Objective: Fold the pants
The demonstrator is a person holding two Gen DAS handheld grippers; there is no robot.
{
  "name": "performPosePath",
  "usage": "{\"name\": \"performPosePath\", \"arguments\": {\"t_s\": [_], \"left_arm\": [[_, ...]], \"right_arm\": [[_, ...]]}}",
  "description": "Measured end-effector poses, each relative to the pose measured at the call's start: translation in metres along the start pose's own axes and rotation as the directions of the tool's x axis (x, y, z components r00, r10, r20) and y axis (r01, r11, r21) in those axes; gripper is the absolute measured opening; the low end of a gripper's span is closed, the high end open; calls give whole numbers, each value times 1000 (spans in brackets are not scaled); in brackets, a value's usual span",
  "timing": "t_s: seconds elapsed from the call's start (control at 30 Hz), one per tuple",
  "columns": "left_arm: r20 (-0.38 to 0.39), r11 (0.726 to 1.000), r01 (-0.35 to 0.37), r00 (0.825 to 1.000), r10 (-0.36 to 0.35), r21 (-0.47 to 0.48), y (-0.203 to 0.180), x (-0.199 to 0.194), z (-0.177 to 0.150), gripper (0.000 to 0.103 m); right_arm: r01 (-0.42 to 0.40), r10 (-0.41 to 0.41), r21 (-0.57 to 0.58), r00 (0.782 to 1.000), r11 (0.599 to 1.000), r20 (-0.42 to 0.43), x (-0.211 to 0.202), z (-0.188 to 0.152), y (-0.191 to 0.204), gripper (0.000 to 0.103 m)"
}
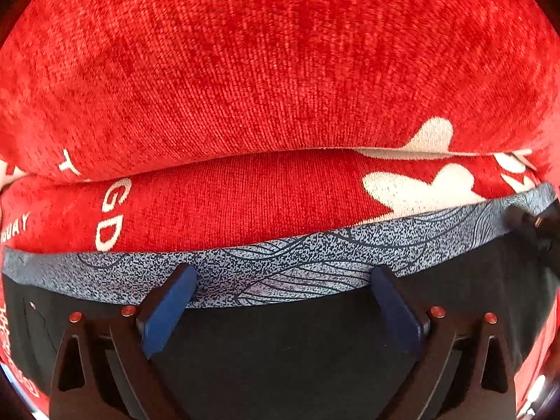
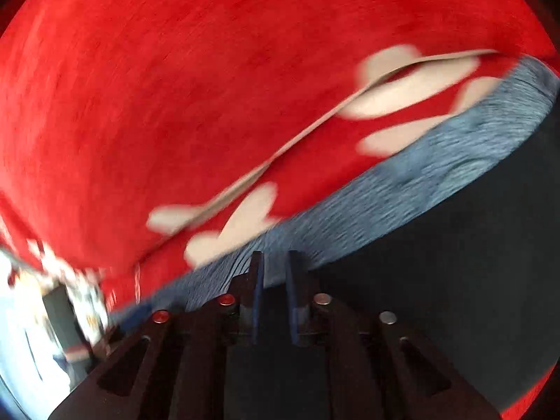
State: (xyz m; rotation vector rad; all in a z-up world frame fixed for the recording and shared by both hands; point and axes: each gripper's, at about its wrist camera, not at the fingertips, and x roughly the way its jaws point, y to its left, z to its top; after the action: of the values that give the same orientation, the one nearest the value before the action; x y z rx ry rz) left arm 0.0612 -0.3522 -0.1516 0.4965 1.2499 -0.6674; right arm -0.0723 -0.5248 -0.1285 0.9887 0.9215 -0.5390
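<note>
Dark navy pants [image 1: 280, 343] with a speckled blue-grey patterned waistband [image 1: 280, 262] lie on red fabric. My left gripper [image 1: 283, 280] is open, its blue fingers [image 1: 168, 311] spread wide over the waistband edge. In the right wrist view the picture is blurred by motion. My right gripper [image 2: 274, 269] has its fingers [image 2: 257, 290] nearly together, with a narrow gap, at the waistband [image 2: 402, 182] edge of the pants [image 2: 437, 280]. I cannot tell whether cloth is pinched between them.
A red chenille blanket [image 1: 262, 70] with white shapes and white letters [image 1: 108, 217] covers the surface under the pants, with a fold line across it. The blanket [image 2: 157, 87] fills the right wrist view; a bright area [image 2: 31, 315] shows at lower left.
</note>
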Motion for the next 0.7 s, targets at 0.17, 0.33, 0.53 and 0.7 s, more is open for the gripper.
{"name": "performPosePath", "arguments": {"t_s": [0.17, 0.33, 0.53, 0.7], "left_arm": [[-35, 999, -40, 999, 40, -7, -8, -17, 11, 101], [5, 995, 11, 1000, -12, 99, -39, -57, -3, 101], [-85, 967, -4, 996, 27, 254, -99, -39, -49, 101], [-85, 979, -30, 995, 48, 200, -99, -42, -49, 101]], "right_arm": [[231, -246, 117, 958, 966, 144, -65, 19, -63, 14], [269, -319, 262, 932, 927, 170, -141, 3, -116, 19], [261, -289, 244, 953, 934, 89, -141, -37, -131, 18], [194, -239, 351, 967, 916, 89, -144, -59, -147, 42]]}}
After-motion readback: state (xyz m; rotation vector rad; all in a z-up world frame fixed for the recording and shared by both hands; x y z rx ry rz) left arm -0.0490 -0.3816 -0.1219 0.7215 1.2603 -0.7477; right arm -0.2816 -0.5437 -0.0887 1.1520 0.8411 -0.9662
